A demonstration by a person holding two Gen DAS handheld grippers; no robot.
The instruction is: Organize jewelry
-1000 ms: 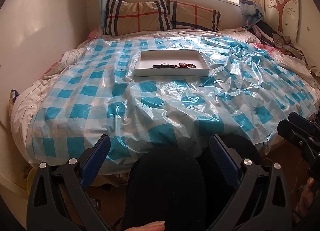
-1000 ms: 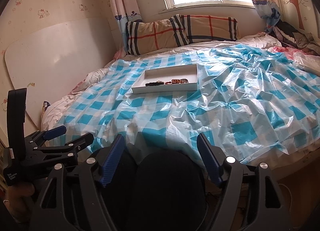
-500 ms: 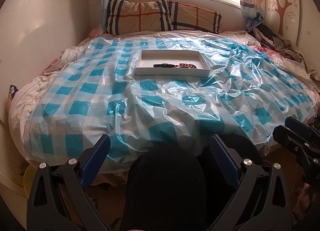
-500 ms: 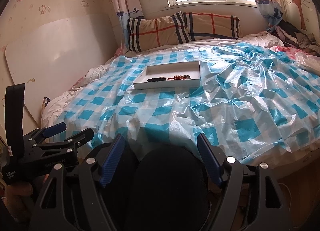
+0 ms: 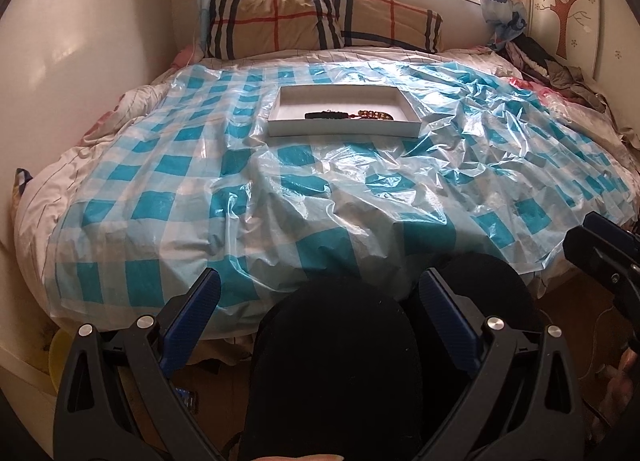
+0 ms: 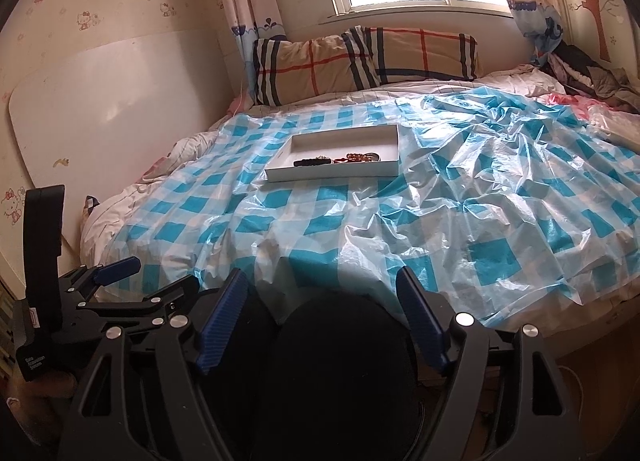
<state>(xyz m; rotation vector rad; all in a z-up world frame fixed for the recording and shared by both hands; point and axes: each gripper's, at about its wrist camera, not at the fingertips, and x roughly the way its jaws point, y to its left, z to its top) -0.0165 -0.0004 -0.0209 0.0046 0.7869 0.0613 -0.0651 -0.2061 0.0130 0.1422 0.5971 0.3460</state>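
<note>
Both grippers hanging back at the foot of the bed, jewelry waiting in the tray.

The shallow white cardboard tray is sitting mid-bed on the crinkled blue-checked plastic sheet, holding a dark beaded strand beside an amber beaded strand. Black-clad knees are blocking the foreground. Left gripper and right gripper are both gaping wide, grasping nothing. Plaid pillows are lying under the window.

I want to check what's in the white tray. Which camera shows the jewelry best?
The left wrist view: it faces the white tray squarely, showing a dark piece beside a reddish-gold beaded piece. The right wrist view shows them smaller and obliquely.
</note>
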